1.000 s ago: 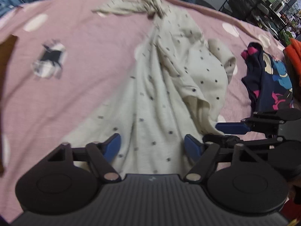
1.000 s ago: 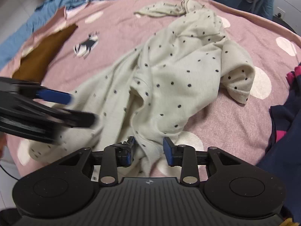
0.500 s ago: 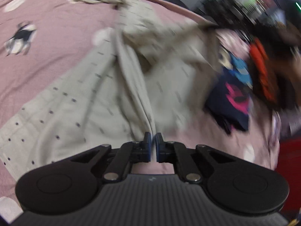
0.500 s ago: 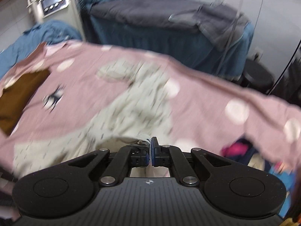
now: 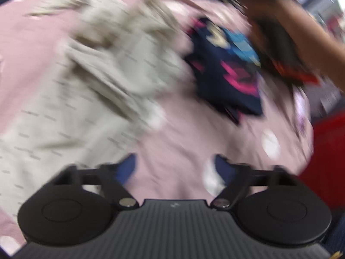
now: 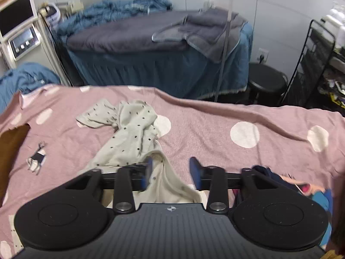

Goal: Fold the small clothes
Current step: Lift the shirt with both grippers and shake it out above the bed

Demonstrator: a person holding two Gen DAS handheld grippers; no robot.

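Note:
A cream dotted garment (image 6: 129,136) lies crumpled on the pink spotted cover (image 6: 215,116). In the blurred left wrist view it (image 5: 75,86) fills the left half. My left gripper (image 5: 175,168) is open and empty over bare pink cover, just right of the garment's edge. My right gripper (image 6: 170,172) is open, with a fold of the cream garment lying between and below its blue fingertips (image 6: 195,170); nothing is pinched.
A dark navy garment with pink and blue print (image 5: 226,71) lies right of the cream one and shows in the right wrist view (image 6: 301,185). A person's arm (image 5: 301,21) reaches in at top right. A blue bed (image 6: 161,49), black stool (image 6: 267,82) and rack (image 6: 317,64) stand beyond.
Both grippers were shut on the cream garment half a second ago and have opened, letting it go. The left view has swung right, toward the navy garment.

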